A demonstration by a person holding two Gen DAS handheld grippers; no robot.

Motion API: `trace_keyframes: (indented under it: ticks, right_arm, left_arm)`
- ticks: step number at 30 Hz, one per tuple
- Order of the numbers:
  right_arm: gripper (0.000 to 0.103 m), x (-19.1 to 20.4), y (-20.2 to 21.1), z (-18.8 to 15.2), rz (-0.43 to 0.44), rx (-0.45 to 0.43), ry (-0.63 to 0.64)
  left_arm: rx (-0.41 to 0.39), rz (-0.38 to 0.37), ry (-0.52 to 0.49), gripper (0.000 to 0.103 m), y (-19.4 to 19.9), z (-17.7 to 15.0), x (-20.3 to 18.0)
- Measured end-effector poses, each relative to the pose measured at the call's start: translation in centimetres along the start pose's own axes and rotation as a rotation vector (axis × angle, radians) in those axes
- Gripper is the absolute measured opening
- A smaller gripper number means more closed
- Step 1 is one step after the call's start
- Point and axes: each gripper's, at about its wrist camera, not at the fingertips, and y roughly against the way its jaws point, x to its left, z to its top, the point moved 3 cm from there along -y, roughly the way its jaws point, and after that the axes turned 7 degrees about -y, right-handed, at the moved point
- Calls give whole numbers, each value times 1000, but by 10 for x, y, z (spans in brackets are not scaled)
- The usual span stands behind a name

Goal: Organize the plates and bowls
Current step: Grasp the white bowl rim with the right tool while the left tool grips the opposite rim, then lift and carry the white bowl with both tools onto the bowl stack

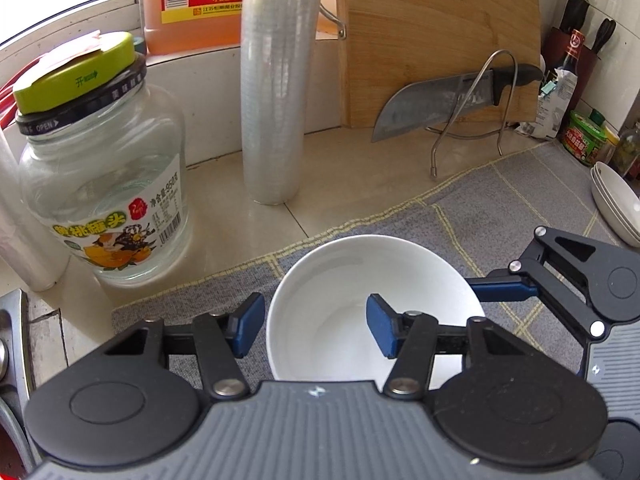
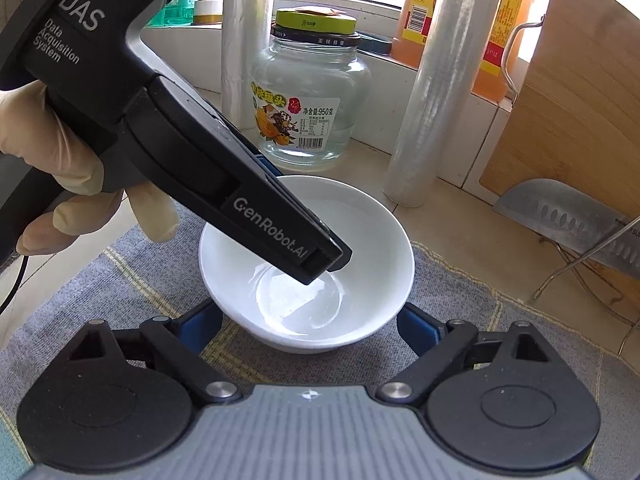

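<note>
A white bowl (image 1: 340, 280) stands upright on the grey mat (image 1: 480, 208). My left gripper (image 1: 316, 326) is open and straddles the bowl's left rim, with one blue pad outside the wall and one inside. In the right wrist view the same bowl (image 2: 360, 232) sits just ahead of my right gripper (image 2: 310, 326), which is open with a blue pad on each side of the bowl's base. The left gripper's body (image 2: 180, 148) reaches down into the bowl from the upper left. A stack of white plates (image 1: 616, 204) lies at the mat's right edge.
A glass jar with a green lid (image 1: 104, 168), rolls of cling film (image 1: 272, 92), an oil bottle (image 1: 192, 0), a wooden cutting board (image 1: 436, 40) and a cleaver on a wire rack (image 1: 444, 100) stand behind the mat. Condiment jars (image 1: 584, 136) stand at far right.
</note>
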Motion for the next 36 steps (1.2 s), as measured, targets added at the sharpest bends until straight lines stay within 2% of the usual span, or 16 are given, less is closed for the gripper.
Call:
trace_keyframes:
  ticks: [5, 19, 36]
  right_arm:
    - [91, -1, 1, 1, 17, -7, -6]
    - [91, -1, 4, 3, 25, 7, -16]
    - [91, -1, 40, 0, 35, 10, -11]
  left_arm:
    - [2, -5, -2, 54, 0, -1, 0]
    - [4, -8, -19, 51, 2, 2, -5]
    - [-12, -17, -48, 51, 28, 3, -31]
